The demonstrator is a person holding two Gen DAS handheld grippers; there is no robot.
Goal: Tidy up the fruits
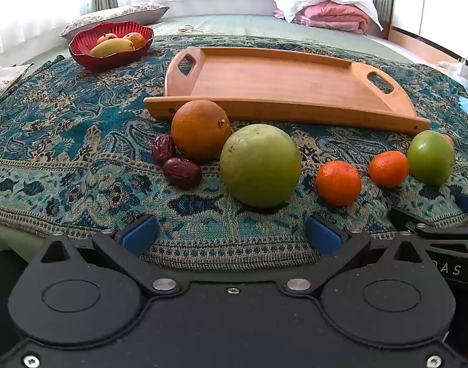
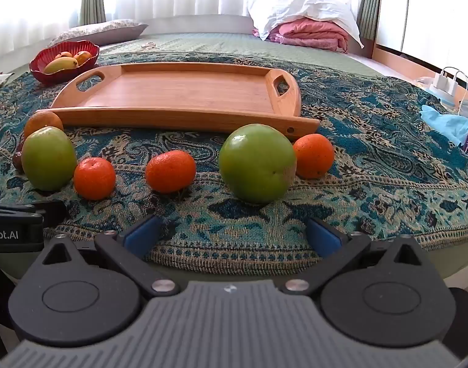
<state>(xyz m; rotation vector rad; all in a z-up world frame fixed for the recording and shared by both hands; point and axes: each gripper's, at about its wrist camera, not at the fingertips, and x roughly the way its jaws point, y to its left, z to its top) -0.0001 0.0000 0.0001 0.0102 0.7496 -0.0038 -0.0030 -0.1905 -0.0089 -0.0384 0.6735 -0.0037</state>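
Taking the wooden tray [image 1: 277, 76] as the landmark, everything loose lies in a row on the patterned cloth [image 1: 65, 141] along the tray's near long side, and the tray itself holds nothing.

Far left, beyond the tray's left handle, a red bowl [image 1: 80, 52] already holds a few yellow-orange fruits. At the tray's near left corner sit two dark dates [image 1: 182, 172], touching each other, with the big orange [image 1: 200, 129] just beside them and close against the tray's edge. Next comes the large green fruit [image 1: 260, 165], in front of the tray's middle. Then two small tangerines [image 1: 338, 182], a second green fruit [image 2: 257, 162] off the tray's right corner, and a third tangerine [image 2: 313, 155] tucked behind it.

The left gripper [image 1: 232, 234] hangs at the cloth's near edge with its blue pads wide apart and nothing between them; the large green fruit lies straight ahead of it, slightly right of centre. The right gripper [image 2: 232, 234] is likewise spread and empty, and the second green fruit sits dead ahead of it.

Both fruits are round, so no long axis matters. Each hand is nearer its own green fruit, and the tray lies directly behind both, so a straight forward reach looks the likely next move.
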